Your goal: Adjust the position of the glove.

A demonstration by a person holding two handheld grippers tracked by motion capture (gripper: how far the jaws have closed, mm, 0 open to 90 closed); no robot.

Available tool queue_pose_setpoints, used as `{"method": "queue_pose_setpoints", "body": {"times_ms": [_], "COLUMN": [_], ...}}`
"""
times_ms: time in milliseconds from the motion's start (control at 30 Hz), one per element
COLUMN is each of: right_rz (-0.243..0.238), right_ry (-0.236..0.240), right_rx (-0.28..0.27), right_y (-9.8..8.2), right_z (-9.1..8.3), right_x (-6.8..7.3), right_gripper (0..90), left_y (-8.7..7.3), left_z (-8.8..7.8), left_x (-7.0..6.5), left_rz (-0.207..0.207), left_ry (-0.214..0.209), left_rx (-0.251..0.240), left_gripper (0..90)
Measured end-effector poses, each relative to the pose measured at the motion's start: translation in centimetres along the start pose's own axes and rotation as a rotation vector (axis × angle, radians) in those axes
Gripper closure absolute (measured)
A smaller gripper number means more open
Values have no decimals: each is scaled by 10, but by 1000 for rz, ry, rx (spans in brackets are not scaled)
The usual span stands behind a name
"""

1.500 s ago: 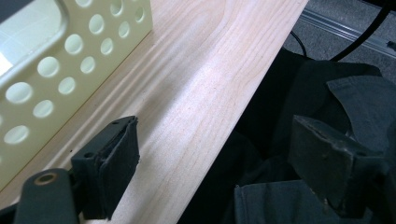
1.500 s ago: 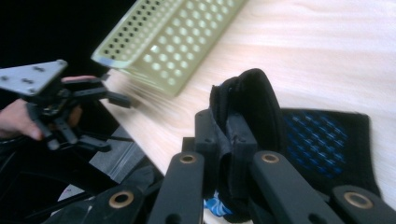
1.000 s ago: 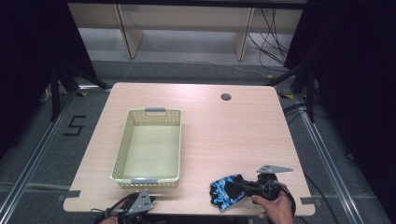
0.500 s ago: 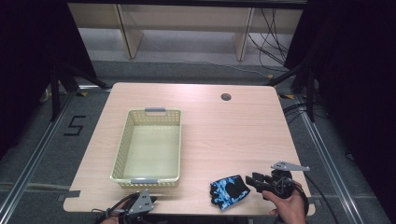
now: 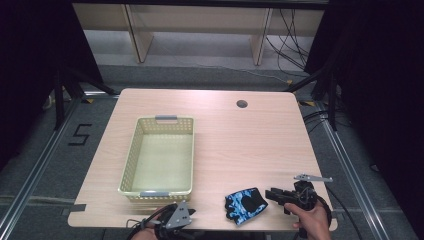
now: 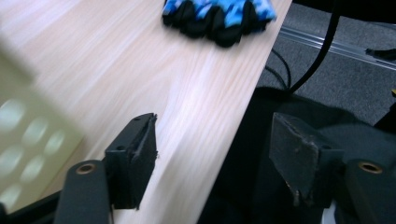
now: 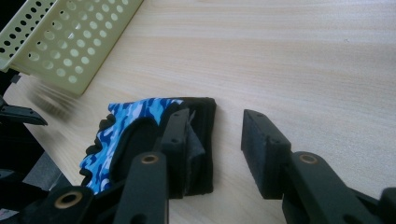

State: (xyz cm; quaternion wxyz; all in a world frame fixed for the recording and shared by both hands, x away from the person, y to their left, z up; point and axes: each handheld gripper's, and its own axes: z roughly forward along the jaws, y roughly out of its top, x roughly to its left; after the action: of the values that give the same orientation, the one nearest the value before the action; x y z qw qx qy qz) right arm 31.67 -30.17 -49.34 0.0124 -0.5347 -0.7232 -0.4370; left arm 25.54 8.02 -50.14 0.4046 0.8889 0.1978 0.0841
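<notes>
A blue camouflage glove (image 5: 245, 204) with a black palm and cuff lies flat near the table's front edge, right of the yellow basket (image 5: 157, 155). My right gripper (image 5: 274, 194) points at the glove's right edge. In the right gripper view it (image 7: 217, 126) is open: the left jaw hangs over the glove's black cuff (image 7: 205, 140) and the right jaw over bare wood. Its jaws have just been closing a little and press on nothing. My left gripper (image 5: 180, 220) sits at the front edge below the basket. It (image 6: 212, 140) is open with nothing between its jaws, which have just been closing, and the glove (image 6: 219, 16) lies ahead.
The perforated basket (image 7: 70, 42) has nothing in it and stands on the table's left half. A round cable hole (image 5: 242, 104) marks the far side of the wooden table (image 5: 240, 145). Dark floor and cables lie past the front edge (image 6: 299, 70).
My right gripper has drawn back to the right off the glove, which stays on the table. My left gripper has shifted right along the front edge.
</notes>
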Motion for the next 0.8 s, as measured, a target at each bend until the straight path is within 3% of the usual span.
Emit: {"method": "queue_pose_setpoints", "body": {"times_ms": [33, 100, 133, 200, 300, 433, 567, 667, 700, 733, 767, 800], "right_rz": [10, -13, 13, 0, -33, -33, -29, 14, 13, -28, 4, 7], "right_ry": [14, 11, 18, 27, 8, 4, -10, -4, -3, -5, -6, -3], "right_rx": [5, 3, 20, 15, 25, 26, 21, 30, 28, 14, 26, 27], "right_y": [0, 0, -1, -1, -1, 1, 0, 0, 0, 0, 0, 0], "right_z": [0, 3, 4, 8, 10, 12, 13, 11, 11, 11, 11, 10], "right_x": [0, -2, 1, 1, 0, 2, 1, 4, 4, 1, 3, 3], "right_gripper": [643, 647, 652, 651, 652, 655, 655, 656, 657, 660, 662, 664], "left_y": [5, 11, 17, 20, 29, 36, 42, 44, 44, 46, 47, 48], "left_z": [6, 13, 21, 26, 36, 47, 61, 70, 72, 73, 72, 73], "left_x": [-2, -4, -6, -5, -4, -7, -12, -16, -16, -16, -15, -15], "left_rz": [4, 21, 26, 37, 11, 51, 48, 79, 66, 62, 92, 101], "left_ry": [0, -12, 3, 3, -17, -19, -44, -29, -28, -27, -16, -8], "left_rx": [4, 5, 6, 2, 10, 25, 32, 54, 44, 43, 51, 38], "left_gripper": [328, 341, 341, 354, 359, 373, 400, 410, 412, 416, 428, 438]}}
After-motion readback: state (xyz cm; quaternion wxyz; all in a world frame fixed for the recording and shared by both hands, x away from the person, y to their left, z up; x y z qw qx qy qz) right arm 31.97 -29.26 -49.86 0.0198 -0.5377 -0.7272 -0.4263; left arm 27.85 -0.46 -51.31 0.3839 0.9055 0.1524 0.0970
